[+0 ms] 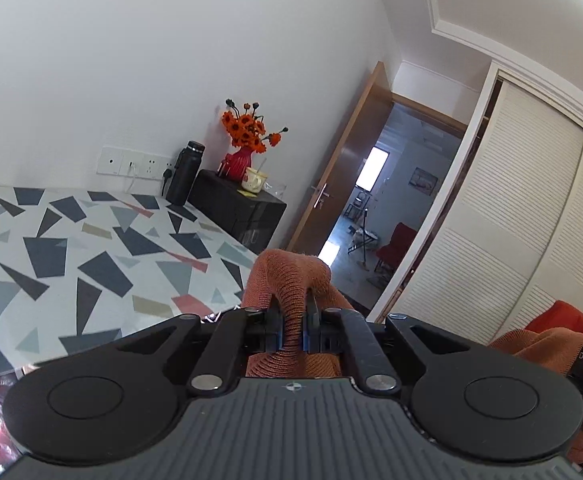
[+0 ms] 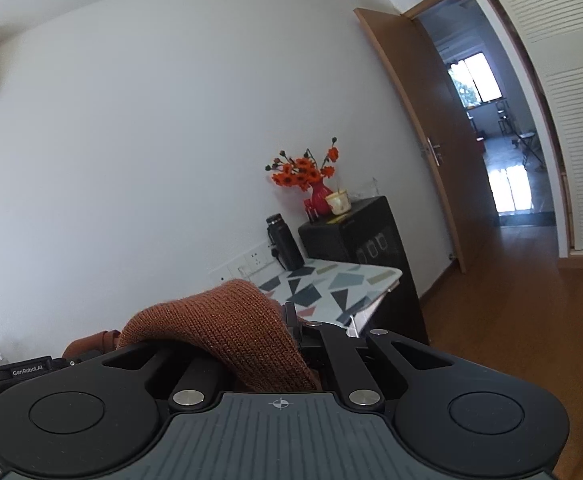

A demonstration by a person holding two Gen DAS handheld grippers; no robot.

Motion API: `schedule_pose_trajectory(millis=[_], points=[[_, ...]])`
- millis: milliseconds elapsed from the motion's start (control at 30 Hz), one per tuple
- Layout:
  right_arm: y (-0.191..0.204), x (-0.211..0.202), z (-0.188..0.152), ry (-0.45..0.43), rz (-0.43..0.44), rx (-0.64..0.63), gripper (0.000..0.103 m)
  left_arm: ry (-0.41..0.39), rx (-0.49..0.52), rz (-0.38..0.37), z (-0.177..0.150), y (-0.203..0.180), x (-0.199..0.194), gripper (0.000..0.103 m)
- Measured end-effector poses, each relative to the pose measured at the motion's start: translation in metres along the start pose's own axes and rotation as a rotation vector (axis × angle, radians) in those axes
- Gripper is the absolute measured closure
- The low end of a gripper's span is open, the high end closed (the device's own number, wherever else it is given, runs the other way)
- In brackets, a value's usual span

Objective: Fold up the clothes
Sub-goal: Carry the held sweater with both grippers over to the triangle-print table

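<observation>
An orange-brown knitted garment (image 1: pixel 291 280) is pinched between the fingers of my left gripper (image 1: pixel 292 320), which is shut on it and held up above the table with the patterned cloth (image 1: pixel 91 248). More of the garment hangs at the right (image 1: pixel 539 344). In the right wrist view the same knit (image 2: pixel 227 328) drapes over my right gripper (image 2: pixel 287 320), which is shut on it and hides its left finger. The table's corner (image 2: pixel 355 280) lies beyond.
A black flask (image 1: pixel 185 172) stands at the table's far edge. A black cabinet (image 1: pixel 243 208) holds a red vase of orange flowers (image 1: pixel 247 140) and a cup (image 1: pixel 255 180). An open wooden door (image 1: pixel 351 168) and a louvred wardrobe (image 1: pixel 523 232) are to the right.
</observation>
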State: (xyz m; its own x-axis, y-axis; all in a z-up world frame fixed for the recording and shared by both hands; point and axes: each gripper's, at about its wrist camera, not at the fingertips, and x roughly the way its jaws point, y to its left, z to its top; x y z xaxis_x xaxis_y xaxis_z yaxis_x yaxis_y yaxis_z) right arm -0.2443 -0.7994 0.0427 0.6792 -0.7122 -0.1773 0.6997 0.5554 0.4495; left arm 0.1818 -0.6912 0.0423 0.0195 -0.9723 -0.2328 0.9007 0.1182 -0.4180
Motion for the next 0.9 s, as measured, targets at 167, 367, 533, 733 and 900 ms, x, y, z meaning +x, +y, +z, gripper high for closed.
schedule_pose_trajectory(millis=[167, 367, 533, 733, 900], points=[[0.001, 0.078, 0.045, -0.026, 0.066, 0.005, 0.1, -0.066, 0.051, 0.057, 0.047, 0.02, 0.026, 0.095], [0.014, 0.177, 0.107, -0.07, 0.195, 0.003, 0.1, -0.18, 0.076, 0.142, 0.1, 0.042, 0.048, 0.094], [0.028, 0.278, 0.152, -0.099, 0.334, -0.023, 0.1, -0.257, 0.08, 0.242, 0.126, 0.063, 0.074, 0.094], [0.045, 0.424, 0.187, -0.059, 0.517, -0.037, 0.1, -0.332, 0.048, 0.464, 0.155, 0.095, 0.124, 0.094], [0.072, 0.553, 0.2, 0.026, 0.641, -0.096, 0.1, -0.374, 0.037, 0.679, 0.173, 0.125, 0.169, 0.093]])
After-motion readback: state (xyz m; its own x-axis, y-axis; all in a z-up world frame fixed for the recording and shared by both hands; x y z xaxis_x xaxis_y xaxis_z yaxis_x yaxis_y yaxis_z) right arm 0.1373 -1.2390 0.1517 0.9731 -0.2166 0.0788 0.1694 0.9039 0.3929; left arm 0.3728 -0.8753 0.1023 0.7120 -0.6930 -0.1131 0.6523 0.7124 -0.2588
